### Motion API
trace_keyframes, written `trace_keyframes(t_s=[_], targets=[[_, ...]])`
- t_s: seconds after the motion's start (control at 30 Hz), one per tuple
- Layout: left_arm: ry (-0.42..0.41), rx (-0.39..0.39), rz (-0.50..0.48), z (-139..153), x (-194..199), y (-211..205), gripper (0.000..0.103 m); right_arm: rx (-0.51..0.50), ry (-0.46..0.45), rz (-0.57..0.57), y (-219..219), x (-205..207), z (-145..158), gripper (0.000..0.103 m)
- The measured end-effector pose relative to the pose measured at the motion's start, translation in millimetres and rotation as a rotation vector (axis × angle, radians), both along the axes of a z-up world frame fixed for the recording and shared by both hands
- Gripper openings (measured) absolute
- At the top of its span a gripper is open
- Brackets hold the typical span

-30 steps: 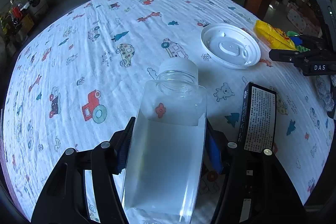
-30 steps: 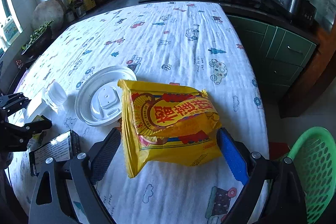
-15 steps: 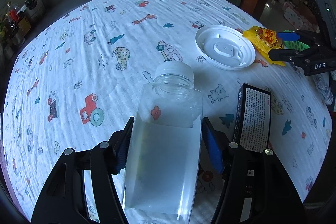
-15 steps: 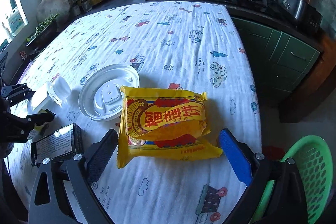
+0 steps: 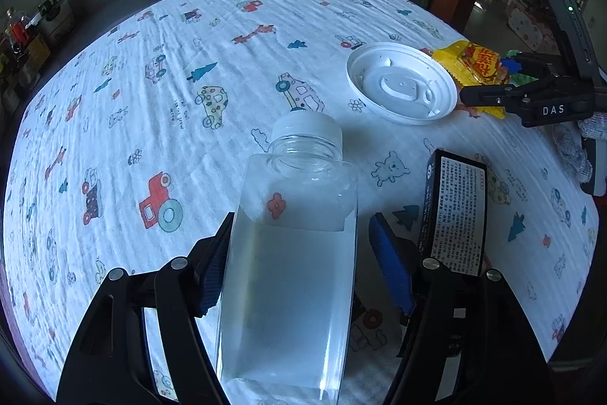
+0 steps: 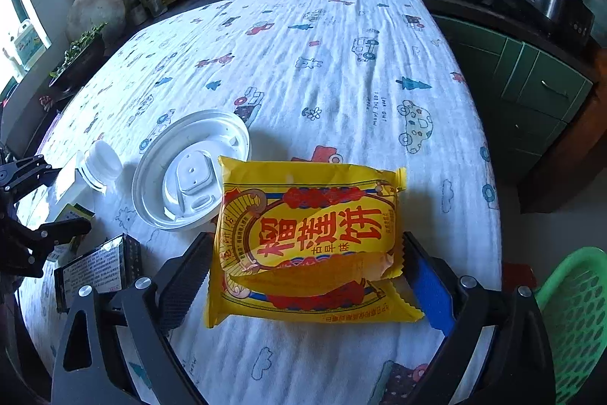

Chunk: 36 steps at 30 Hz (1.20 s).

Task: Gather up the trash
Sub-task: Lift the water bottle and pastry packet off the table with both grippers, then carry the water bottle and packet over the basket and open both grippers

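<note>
Yellow crinkly snack packet (image 6: 311, 241) lies on the table (image 6: 341, 63) at 6 o'clock between the open right claw (image 6: 303, 287): close squarely, then carry to the green basket (image 6: 573, 314) at 4 o'clock.

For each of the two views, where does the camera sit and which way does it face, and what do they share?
Left wrist: rides the left tongs, looking along them at the clear bottle between them; right tongs at far right.
Right wrist: rides the right tongs, facing the yellow snack packet and stove counter; left tongs at left edge.
Shared: white lid, black box, bottle, packet.
</note>
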<state>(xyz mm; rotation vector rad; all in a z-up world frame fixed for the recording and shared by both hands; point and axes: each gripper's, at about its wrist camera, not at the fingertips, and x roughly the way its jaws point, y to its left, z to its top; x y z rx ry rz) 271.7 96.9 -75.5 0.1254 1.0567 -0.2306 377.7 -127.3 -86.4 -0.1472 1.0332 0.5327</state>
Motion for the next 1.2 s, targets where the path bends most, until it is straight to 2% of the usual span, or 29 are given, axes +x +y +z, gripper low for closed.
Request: trace_keyframes(t_s=[0.03,0.1,0.23,0.27,0.47,0.77,1.0,1.2], targets=[[0.001,0.001,0.003,-1,1,0,0.069,-0.002,-0.003,0.0,0,-1,1,0.077],[0.006,-0.003,0.006,-2,2,1,0.069,-0.002,-0.001,-0.01,-2,-3,3,0.071],[0.002,0.0,0.014,-3,5,2,0.063,0.01,-0.019,-0.028,-11,-10,8,0.066],[-0.001,0.002,0.023,-3,5,3,0.059,0.019,-0.018,-0.033,-13,-12,9,0.065],[-0.01,-0.027,0.042,4,1,8,0.057,0.068,-0.047,-0.076,-31,-28,22,0.064],[-0.086,-0.034,0.009,38,-17,-6,0.057,0.078,-0.103,-0.15,-68,-54,45,0.064],[-0.137,-0.068,-0.045,67,-27,-35,0.056,0.051,-0.119,-0.283,-133,-71,50,0.064],[-0.149,-0.096,-0.115,76,-27,-78,0.056,0.002,-0.112,-0.404,-196,-80,44,0.065]])
